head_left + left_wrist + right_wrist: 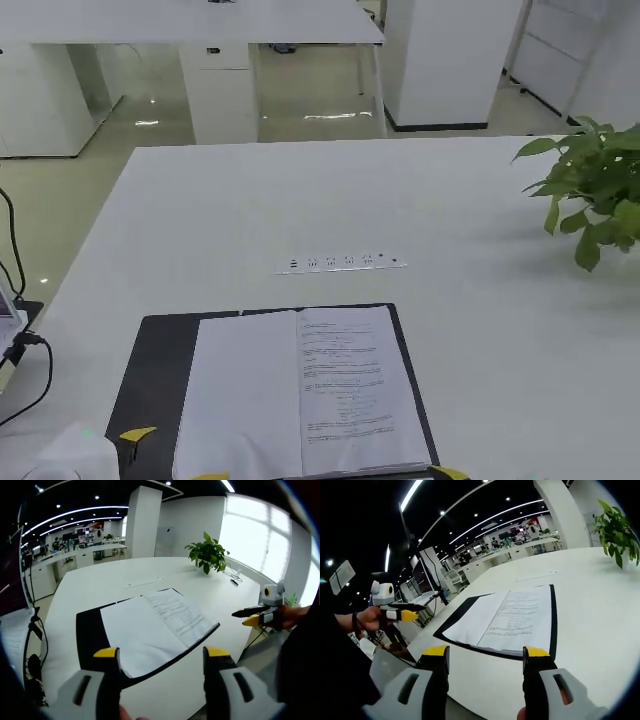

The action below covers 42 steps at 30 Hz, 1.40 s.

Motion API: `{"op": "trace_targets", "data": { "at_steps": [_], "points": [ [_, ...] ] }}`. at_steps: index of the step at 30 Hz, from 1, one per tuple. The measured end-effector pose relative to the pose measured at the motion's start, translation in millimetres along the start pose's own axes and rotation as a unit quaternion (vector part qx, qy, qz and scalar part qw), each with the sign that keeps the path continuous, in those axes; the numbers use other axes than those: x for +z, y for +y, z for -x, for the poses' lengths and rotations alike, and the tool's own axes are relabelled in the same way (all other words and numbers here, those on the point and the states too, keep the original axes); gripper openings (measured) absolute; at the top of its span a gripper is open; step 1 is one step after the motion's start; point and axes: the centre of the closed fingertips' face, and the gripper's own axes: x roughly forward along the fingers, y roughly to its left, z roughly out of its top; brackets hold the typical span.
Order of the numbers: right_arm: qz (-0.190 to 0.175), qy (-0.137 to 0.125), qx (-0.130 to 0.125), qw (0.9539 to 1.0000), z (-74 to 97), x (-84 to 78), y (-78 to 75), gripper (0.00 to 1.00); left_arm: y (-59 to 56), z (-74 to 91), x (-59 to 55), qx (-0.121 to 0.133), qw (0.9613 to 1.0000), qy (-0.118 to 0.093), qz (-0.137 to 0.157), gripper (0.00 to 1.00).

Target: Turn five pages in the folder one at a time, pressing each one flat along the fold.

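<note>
The folder [160, 370] lies open at the near edge of the white table, black cover underneath. Its left page [245, 390] is blank and its right page [350, 385] carries printed text; both lie flat. My left gripper [161, 652] hovers open just before the folder [150, 625], at its near left corner, holding nothing. One yellow fingertip [138, 435] shows beside the cover. My right gripper [486, 651] is open off the near right corner of the folder [510, 617], also with nothing in it. A hand holds each gripper.
A socket strip [340, 263] is set into the table beyond the folder. A potted plant [595, 185] stands at the far right. Cables [20, 350] hang off the table's left edge. White desks and a pillar stand behind.
</note>
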Motion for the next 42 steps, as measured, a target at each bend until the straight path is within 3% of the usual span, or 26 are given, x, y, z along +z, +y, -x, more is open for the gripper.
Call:
{"op": "trace_targets", "data": {
  "at_steps": [10, 29, 36, 42],
  "points": [
    [-0.008, 0.002, 0.007, 0.9999, 3.9, 0.5, -0.9, 0.59, -5.3, -11.2, 4.8, -0.010, 0.9997, 0.007, -0.020, 0.66],
    [-0.048, -0.012, -0.009, 0.9987, 22.8, -4.4, -26.5, 0.59, -55.5, -69.4, 11.8, -0.073, 0.9954, 0.027, -0.055, 0.65],
    [-0.042, 0.001, -0.002, 0.9991, 20.5, -5.9, -25.6, 0.59, -62.8, -87.7, 21.4, -0.089, 0.9947, 0.015, -0.050, 0.64],
    [-0.047, 0.003, 0.001, 0.9989, 17.4, -4.1, -25.5, 0.59, -68.1, -103.6, 20.1, -0.102, 0.9930, 0.020, -0.056, 0.63]
  ]
}}
